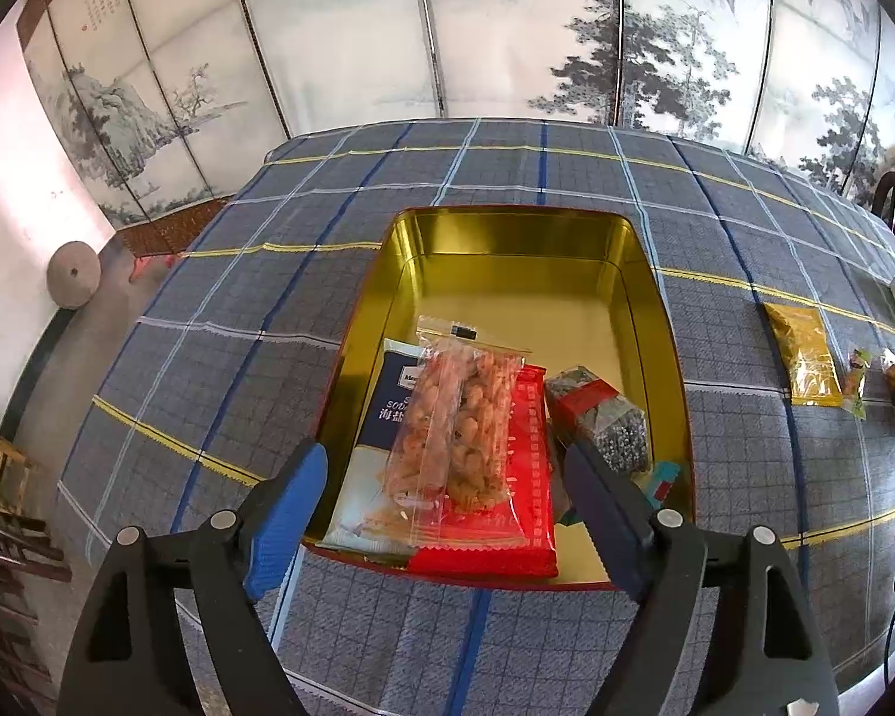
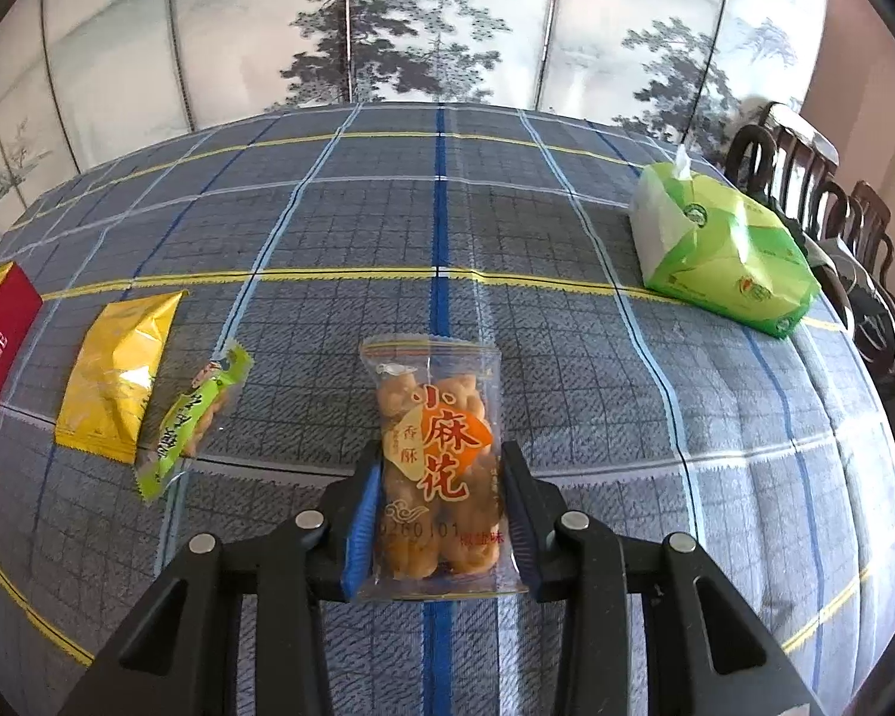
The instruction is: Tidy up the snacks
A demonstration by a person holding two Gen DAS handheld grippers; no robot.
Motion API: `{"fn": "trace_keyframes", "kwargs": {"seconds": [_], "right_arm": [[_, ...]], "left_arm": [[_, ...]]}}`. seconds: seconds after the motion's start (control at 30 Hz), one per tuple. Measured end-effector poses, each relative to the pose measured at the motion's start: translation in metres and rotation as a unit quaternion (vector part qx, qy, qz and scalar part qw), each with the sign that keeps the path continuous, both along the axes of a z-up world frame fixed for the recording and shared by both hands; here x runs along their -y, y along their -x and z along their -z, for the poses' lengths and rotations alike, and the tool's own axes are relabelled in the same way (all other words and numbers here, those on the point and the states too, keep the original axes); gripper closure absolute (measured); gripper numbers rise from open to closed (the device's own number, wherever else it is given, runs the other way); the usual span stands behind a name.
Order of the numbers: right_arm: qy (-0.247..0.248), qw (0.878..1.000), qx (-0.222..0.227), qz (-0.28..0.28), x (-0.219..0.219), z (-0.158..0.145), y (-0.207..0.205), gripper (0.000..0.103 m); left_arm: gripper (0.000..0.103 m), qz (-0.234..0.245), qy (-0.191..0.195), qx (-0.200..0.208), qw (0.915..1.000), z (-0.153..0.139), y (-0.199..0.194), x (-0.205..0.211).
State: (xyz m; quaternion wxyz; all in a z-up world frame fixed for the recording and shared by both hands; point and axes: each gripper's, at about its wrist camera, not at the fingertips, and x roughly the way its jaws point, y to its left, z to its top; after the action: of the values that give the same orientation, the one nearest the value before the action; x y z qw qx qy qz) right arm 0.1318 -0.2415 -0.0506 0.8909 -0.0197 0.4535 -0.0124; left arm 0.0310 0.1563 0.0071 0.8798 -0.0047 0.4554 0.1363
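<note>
Left wrist view: the gold tin (image 1: 650,274) lies in the middle of the frame on the checked counter (image 1: 221,322), and its far half is bare. Its near half is crowded: a clear bag of snacks (image 1: 459,417) lies on a red packet (image 1: 525,513) and a blue and white packet (image 1: 388,411), with a dark speckled packet (image 1: 602,417) at their right. The left gripper (image 1: 447,495) hangs over them with fingers spread wide, grasping nothing. A yellow packet (image 1: 802,352) lies at the right edge, outside the tin.

In the right wrist view, the right gripper (image 2: 441,507) has its fingers clenched on a clear bag of fried twists (image 2: 435,459) at the lower centre. To the left lie the yellow packet (image 2: 116,370) and a green packet (image 2: 194,417); the counter between is free. A green tissue pack (image 2: 722,256) sits upper right, well apart.
</note>
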Motion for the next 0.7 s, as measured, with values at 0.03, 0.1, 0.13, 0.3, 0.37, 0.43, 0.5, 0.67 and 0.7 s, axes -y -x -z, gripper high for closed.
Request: {"fn": "trace_keyframes", "kwargs": {"seconds": [0.03,0.1,0.13,0.3,0.37,0.43,0.5,0.67,0.7], "right_arm": [[-0.002,1.0,0.002,0.002,0.0,-0.002,0.002,0.065],[-0.009,1.0,0.006,0.005,-0.001,-0.009,0.005,0.065],[-0.013,1.0,0.009,0.005,-0.002,-0.012,0.007,0.065],[-0.033,0.999,0.022,-0.007,-0.014,-0.031,0.016,0.065],[-0.038,0.999,0.028,-0.021,-0.025,-0.04,0.019,0.065],[-0.042,0.998,0.031,-0.033,-0.037,-0.046,0.022,0.065],[-0.047,0.997,0.034,-0.047,-0.049,-0.051,0.025,0.065],[-0.062,0.994,0.031,-0.084,-0.084,-0.057,0.031,0.065],[-0.064,0.993,0.03,-0.091,-0.092,-0.058,0.032,0.065]], "left_arm": [[0.022,-0.001,0.001,0.0,1.0,0.0,0.0,-0.001],[0.02,-0.002,0.004,-0.001,1.0,0.001,0.001,-0.002],[0.02,-0.002,0.006,-0.001,1.0,0.001,0.002,-0.002],[0.019,-0.001,0.011,-0.001,0.9999,0.002,0.003,-0.003],[0.018,-0.003,0.014,0.0,0.9999,0.002,0.004,-0.005],[0.017,-0.004,0.017,0.002,0.9998,0.001,0.006,-0.006],[0.016,-0.008,0.019,0.004,0.9998,0.0,0.008,-0.008],[0.014,-0.025,0.029,0.011,0.9992,-0.004,0.015,-0.019],[0.014,-0.029,0.032,0.012,0.999,-0.005,0.016,-0.021]]}}
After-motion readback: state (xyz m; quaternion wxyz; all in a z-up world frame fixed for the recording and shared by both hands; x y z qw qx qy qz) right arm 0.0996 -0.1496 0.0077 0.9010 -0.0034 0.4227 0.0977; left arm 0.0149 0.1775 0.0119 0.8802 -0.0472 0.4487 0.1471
